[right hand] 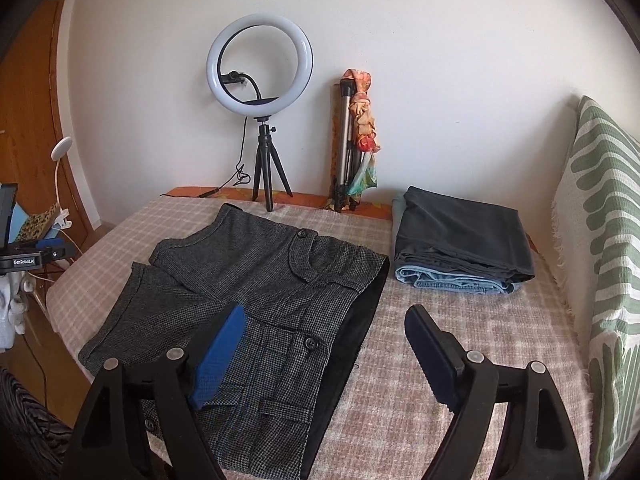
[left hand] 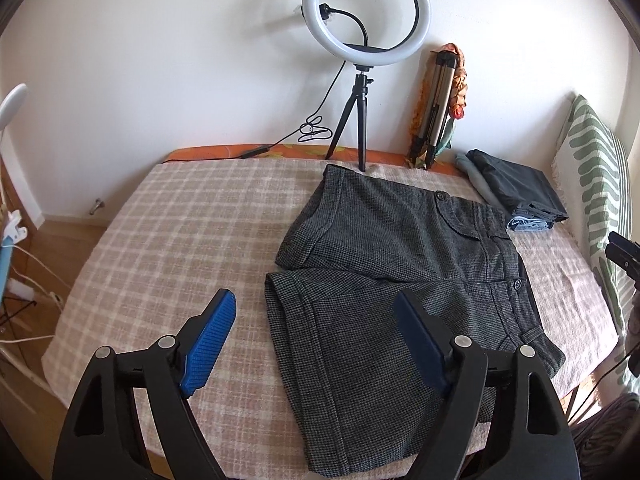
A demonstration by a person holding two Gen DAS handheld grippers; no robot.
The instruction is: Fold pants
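Grey tweed short pants (left hand: 384, 264) lie flat on the checked bedspread (left hand: 180, 240), waistband to the right and both legs pointing left. My left gripper (left hand: 314, 300) hovers above the near leg's hem, open, with nothing between its blue pads. In the right wrist view the same pants (right hand: 256, 280) show their buttoned pockets and dark lining at the waist. My right gripper (right hand: 324, 320) hangs above the waistband edge, open and empty. The right gripper's black body (left hand: 624, 252) peeks in at the left wrist view's right edge.
A stack of folded clothes (right hand: 460, 236), dark trousers over jeans, sits at the back right of the bed. A ring light on a small tripod (right hand: 260, 68) and a folded tripod with a scarf (right hand: 352, 136) stand against the wall. A green-patterned cushion (right hand: 600, 240) lines the right side.
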